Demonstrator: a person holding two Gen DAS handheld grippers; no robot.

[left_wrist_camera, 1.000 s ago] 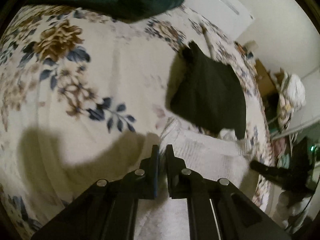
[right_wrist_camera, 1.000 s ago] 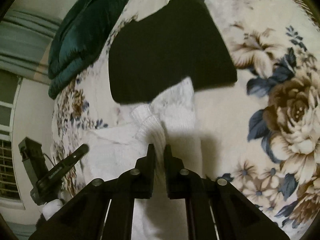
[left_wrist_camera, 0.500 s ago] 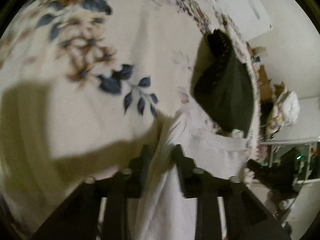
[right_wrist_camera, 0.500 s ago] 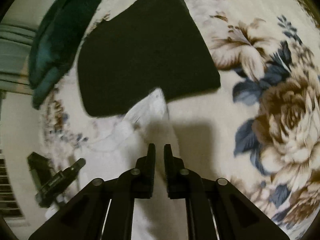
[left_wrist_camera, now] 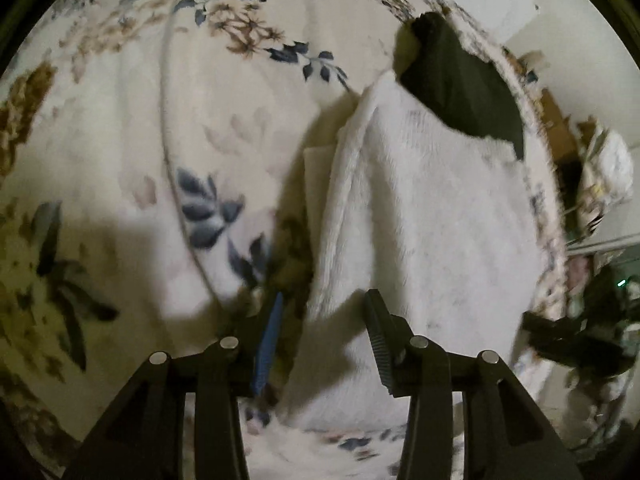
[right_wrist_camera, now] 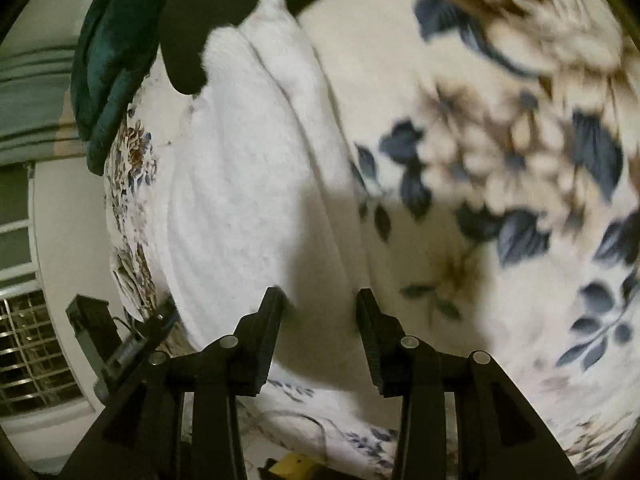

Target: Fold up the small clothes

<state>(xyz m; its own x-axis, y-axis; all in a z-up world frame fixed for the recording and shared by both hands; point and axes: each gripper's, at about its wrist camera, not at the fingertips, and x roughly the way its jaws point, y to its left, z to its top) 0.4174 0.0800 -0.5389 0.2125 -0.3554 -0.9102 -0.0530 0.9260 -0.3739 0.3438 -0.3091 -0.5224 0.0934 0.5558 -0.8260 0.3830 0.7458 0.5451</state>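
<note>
A white fuzzy garment lies folded on the floral bedspread, its far corner lapping a flat black garment. My left gripper hovers over the white garment's near left edge; its jaws are opening, the cloth lying under the gap and free of the pads. In the right wrist view the same white garment runs up toward the black garment. My right gripper stands over its near right edge, jaws opening, pads off the cloth.
A dark green cushion lies at the far side of the bed. The bed's edge runs along the right of the left wrist view, with room clutter beyond it. A window grille and the other gripper show at lower left.
Both grippers went from shut on the white garment to parted jaws. The garment, lifted and bunched before, now lies flat and folded. Both hands have dropped closer to the bed.
</note>
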